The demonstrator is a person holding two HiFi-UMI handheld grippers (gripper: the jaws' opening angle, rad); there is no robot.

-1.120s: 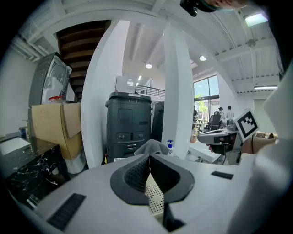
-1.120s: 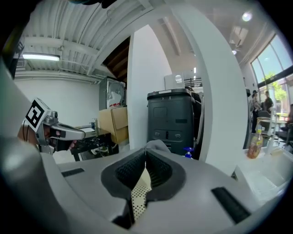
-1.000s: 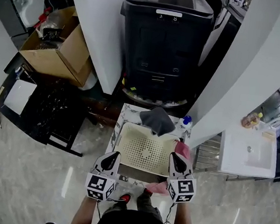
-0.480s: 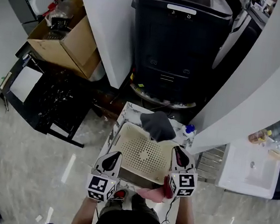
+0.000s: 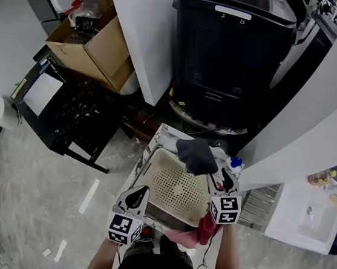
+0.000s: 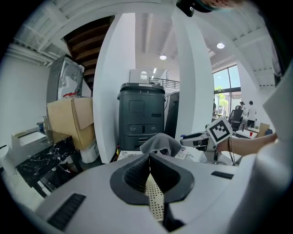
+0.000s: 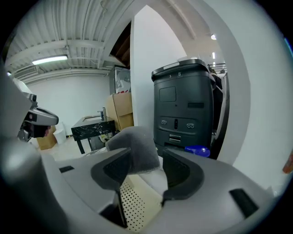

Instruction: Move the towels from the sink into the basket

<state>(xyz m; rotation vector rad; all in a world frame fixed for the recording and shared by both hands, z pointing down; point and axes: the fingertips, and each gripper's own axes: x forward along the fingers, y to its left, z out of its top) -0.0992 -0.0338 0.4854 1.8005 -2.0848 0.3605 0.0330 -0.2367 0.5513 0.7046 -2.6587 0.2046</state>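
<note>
A cream perforated container (image 5: 177, 190) sits on a small marble-topped stand. A grey towel (image 5: 196, 155) is draped over its far rim. My right gripper (image 5: 221, 180) is at the container's right side, close to that towel. Its jaws have just been opening and stand open. In the right gripper view the grey towel (image 7: 137, 148) is just ahead of my right gripper (image 7: 146, 155), not pressed by either pad. A pink towel (image 5: 198, 233) lies bunched at the near edge, below the right hand. My left gripper (image 5: 139, 193) (image 6: 149, 157) hovers at the near left corner, shut and empty.
A tall black machine (image 5: 231, 47) stands right behind the stand, between white pillars. A blue-capped bottle (image 5: 234, 163) is beside the grey towel. A cardboard box (image 5: 90, 48) and a black marble table (image 5: 67, 112) are to the left, a white sink unit (image 5: 304, 217) to the right.
The right gripper let go of the pink towel, opened, and moved forward to the grey towel. The pink towel now lies at the near edge. The left gripper barely shifted.
</note>
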